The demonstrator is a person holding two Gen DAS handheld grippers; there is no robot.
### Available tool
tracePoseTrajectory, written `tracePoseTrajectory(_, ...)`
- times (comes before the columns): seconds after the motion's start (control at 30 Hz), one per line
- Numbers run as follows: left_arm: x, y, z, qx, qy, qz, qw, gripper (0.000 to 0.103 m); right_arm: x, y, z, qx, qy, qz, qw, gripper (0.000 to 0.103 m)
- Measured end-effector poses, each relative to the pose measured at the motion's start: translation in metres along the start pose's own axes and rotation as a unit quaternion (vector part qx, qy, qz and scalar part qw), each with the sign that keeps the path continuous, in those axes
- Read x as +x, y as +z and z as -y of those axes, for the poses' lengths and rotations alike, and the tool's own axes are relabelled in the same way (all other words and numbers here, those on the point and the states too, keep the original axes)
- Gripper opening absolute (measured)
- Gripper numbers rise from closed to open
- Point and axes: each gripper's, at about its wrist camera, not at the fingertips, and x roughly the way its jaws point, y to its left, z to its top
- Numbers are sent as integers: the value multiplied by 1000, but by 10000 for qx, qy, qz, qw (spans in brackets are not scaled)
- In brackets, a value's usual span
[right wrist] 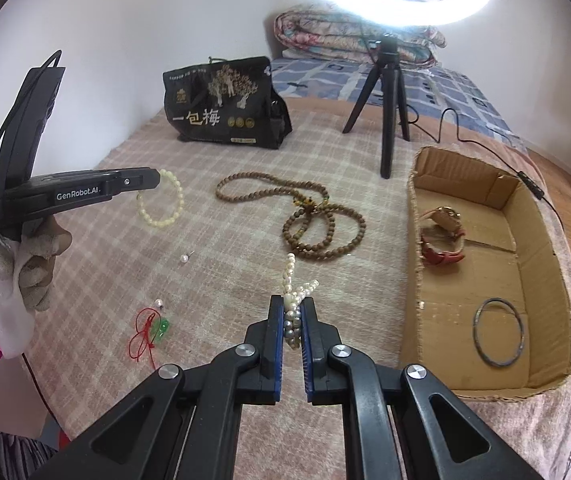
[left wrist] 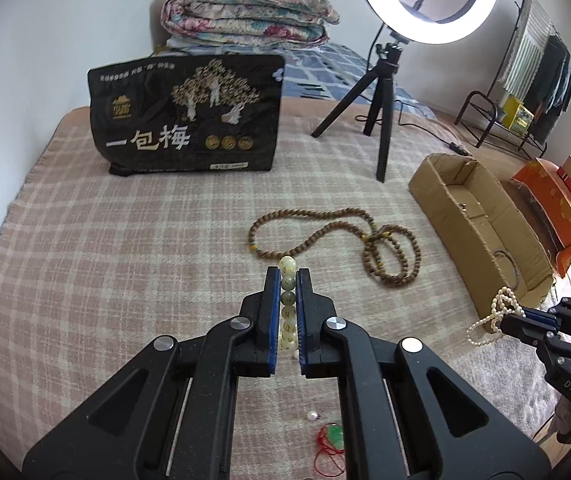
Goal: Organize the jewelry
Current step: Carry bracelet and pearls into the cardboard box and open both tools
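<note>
My left gripper (left wrist: 288, 274) is shut on a pale jade bead bracelet (left wrist: 287, 292), lifted above the plaid blanket; from the right wrist view the bracelet (right wrist: 163, 200) hangs from that gripper (right wrist: 157, 178), held by a gloved hand (right wrist: 25, 268). My right gripper (right wrist: 292, 300) is shut on a small pearl bracelet (right wrist: 294, 284), seen at the right edge of the left view as pearl loops (left wrist: 493, 314). A long brown bead necklace (right wrist: 309, 216) lies on the blanket ahead. A cardboard box (right wrist: 417, 280) on the right holds a red-strapped watch (right wrist: 443, 236) and a grey bangle (right wrist: 499, 332).
Two loose pearl earrings (right wrist: 184, 258) and a green pendant on red cord (right wrist: 153, 330) lie at the near left. A black snack bag (right wrist: 225, 104), a ring light tripod (right wrist: 389, 96), folded quilts (left wrist: 245, 8) and an orange box (left wrist: 557, 208) stand around the blanket.
</note>
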Motion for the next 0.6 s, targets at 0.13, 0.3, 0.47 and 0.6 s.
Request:
tracePoseTrajectory(0.13, -7, 5, 15, 107, -125, 70, 9998, 5, -14, -1, 14, 109, -67, 119, 9998, 5)
tracePoseTrajectory(0.3, -13, 12, 37, 252, -274, 131, 9992, 5, -32, -3, 32, 239, -186, 260, 9992, 5)
tracePoseTrajectory(0.47, -13, 20, 61, 380, -430, 171, 9982, 5, -45, -7, 53, 365, -343, 329, 9982, 5)
tracePoseTrajectory(0.6, -11, 26, 81, 473, -550, 194, 9972, 5, -54, -11, 69, 451, -447, 359, 9973, 5)
